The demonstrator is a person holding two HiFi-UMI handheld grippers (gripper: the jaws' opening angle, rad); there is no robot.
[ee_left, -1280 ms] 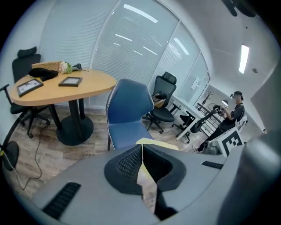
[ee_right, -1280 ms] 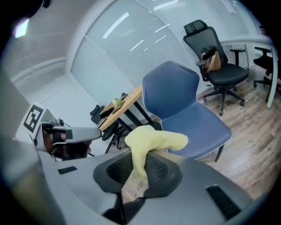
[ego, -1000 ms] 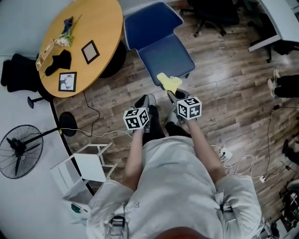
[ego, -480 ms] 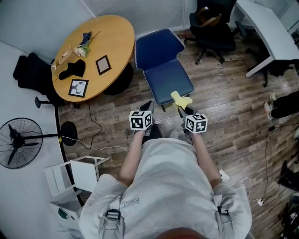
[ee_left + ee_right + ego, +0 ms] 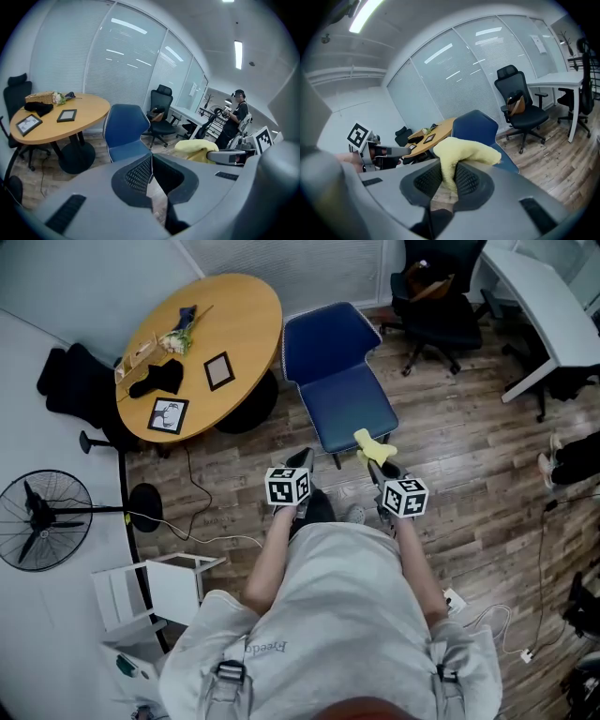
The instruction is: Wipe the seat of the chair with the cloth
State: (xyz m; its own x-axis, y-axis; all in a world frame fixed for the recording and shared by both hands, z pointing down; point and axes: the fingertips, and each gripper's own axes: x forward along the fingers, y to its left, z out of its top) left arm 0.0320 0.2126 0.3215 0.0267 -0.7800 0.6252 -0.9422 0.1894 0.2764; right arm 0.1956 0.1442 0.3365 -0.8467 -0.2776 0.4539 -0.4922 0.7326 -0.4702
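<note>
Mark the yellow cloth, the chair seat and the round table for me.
yellow cloth [image 5: 464, 150]: right gripper view, on its bunched top fold.
chair seat [image 5: 354, 409]: head view, middle of the blue cushion.
round table [image 5: 239, 322]: head view, bare wood of its top.

the cloth [image 5: 374, 448] is plain pale yellow, set against the deep blue of the chair [image 5: 347, 404], seat and back alike. the left gripper [image 5: 299, 462] and right gripper [image 5: 379, 468] are grey, each with a cube of black-and-white square markers, and their jaw pads are dark with a fine dotted mesh. the round table [image 5: 234, 324] is warm honey-orange wood; the picture frames [image 5: 220, 370] on it are black. the floor [image 5: 469, 446] is streaked brown plank. the office chair [image 5: 436, 296] and the standing fan [image 5: 42, 519] are black, the desk [image 5: 544, 306] white — the person's shirt [image 5: 347, 615] light grey.
</note>
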